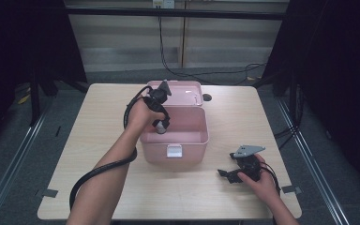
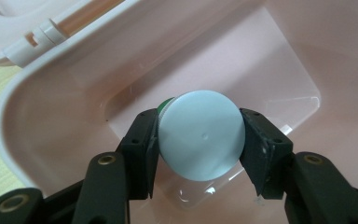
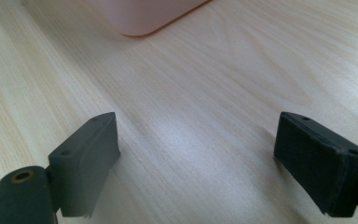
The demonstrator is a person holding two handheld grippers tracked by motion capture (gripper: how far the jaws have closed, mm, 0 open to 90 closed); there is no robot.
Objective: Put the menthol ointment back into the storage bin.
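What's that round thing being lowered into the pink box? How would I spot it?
Start at the pink box standing open in the middle of the table. The left gripper reaches down into it, and clamped between its black fingers is a small bottle. It has a flat, round, pale cap with a bit of green beneath, the one thing inside the box.
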